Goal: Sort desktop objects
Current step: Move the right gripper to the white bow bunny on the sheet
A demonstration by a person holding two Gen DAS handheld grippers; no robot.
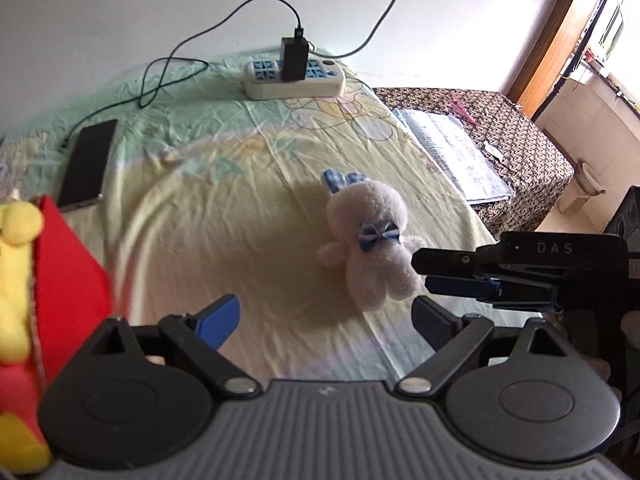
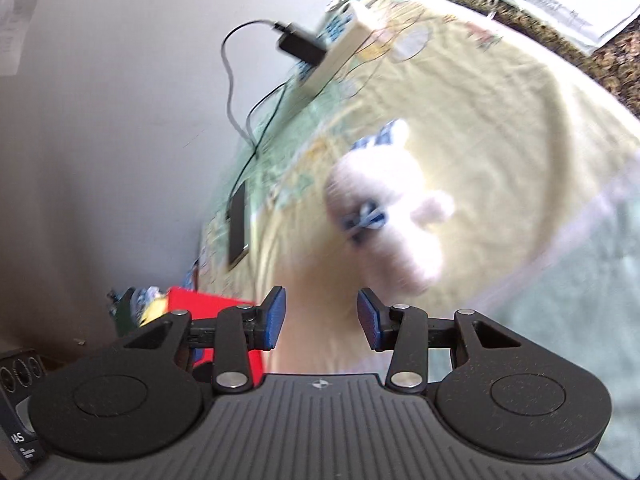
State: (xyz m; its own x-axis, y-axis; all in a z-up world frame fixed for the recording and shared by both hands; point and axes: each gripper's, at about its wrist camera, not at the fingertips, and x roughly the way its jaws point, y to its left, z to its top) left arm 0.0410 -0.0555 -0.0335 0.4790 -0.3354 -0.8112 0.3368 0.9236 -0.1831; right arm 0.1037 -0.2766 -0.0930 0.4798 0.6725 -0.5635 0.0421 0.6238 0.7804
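A white plush rabbit (image 1: 372,240) with a blue bow and blue checked ears lies on the pale yellow sheet (image 1: 224,216). My left gripper (image 1: 326,320) is open just short of its feet, with nothing between the blue pads. From the right, my right gripper (image 1: 420,270) reaches in, its tips beside the rabbit's lower side. The right wrist view is blurred; the rabbit (image 2: 388,208) lies just ahead of the open right gripper (image 2: 322,320), outside its pads.
A red box (image 1: 68,280) holding a yellow plush toy (image 1: 16,280) stands at the left. A black phone (image 1: 86,160) on a cable and a white power strip (image 1: 294,76) lie further back. Papers (image 1: 452,152) lie on a patterned surface at the right.
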